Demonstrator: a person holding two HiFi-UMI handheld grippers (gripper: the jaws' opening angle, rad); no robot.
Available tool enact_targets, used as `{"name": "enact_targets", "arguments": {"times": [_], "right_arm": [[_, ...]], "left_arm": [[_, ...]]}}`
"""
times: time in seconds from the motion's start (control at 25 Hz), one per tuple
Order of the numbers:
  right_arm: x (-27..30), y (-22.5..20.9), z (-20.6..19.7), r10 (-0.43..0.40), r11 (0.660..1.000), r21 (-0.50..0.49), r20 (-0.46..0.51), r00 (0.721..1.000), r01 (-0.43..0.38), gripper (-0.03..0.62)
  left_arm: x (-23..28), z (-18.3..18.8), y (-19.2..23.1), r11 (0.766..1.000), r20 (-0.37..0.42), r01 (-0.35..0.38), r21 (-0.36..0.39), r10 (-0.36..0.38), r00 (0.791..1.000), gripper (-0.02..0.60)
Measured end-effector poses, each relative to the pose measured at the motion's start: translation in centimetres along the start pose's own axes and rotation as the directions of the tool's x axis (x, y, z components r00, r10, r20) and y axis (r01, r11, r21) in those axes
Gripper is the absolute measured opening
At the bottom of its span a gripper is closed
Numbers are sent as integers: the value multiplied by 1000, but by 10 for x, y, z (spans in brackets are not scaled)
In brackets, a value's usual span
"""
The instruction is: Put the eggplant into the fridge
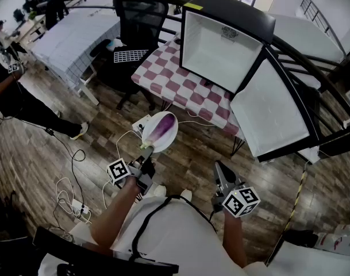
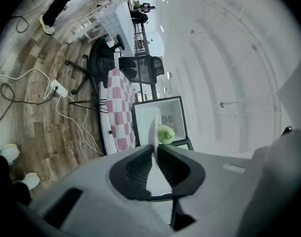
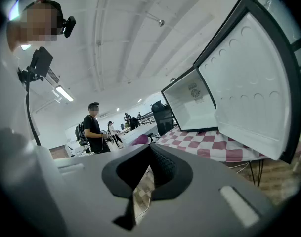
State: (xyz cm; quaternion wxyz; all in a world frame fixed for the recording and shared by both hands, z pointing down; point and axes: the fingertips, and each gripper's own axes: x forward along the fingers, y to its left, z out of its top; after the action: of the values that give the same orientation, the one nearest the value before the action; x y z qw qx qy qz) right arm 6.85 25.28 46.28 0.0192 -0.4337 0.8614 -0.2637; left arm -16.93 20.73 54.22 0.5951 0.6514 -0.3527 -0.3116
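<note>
1. Nearest us, well short of the fridge [image 1: 218, 48], the right gripper [image 1: 219, 168] hangs with its jaws pressed together on nothing. It points toward the open door [image 1: 272, 117].
2. Beside it, equally far from the fridge, the left gripper [image 1: 146, 149] is clamped on the near rim of a white plate [image 1: 147, 128]. Its own view shows the rim edge-on between the pads.
3. The eggplant [image 1: 166, 125] lies on that plate, out over the floor and short of the checked table [image 1: 175, 76] that carries the fridge. Its green stem sits at the gripper end, and we judge that its long axis runs away from the jaws toward the fridge.
4. Farthest out, the fridge stands open with its white interior facing us. From the plate it lies ahead and to the right, and the door swings out on that same right side.
5. So we think the left hand must carry the plate forward and rightward, keeping it level and clear of the door's edge.
</note>
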Motion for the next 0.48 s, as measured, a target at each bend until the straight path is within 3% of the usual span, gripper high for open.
{"name": "enact_targets", "arguments": {"times": [0.48], "right_arm": [[7,-11,4,-5,1000,13,9,1000,5,6]], "left_arm": [[19,1,0,1000,-14,4,2,-4,1000,38]]}}
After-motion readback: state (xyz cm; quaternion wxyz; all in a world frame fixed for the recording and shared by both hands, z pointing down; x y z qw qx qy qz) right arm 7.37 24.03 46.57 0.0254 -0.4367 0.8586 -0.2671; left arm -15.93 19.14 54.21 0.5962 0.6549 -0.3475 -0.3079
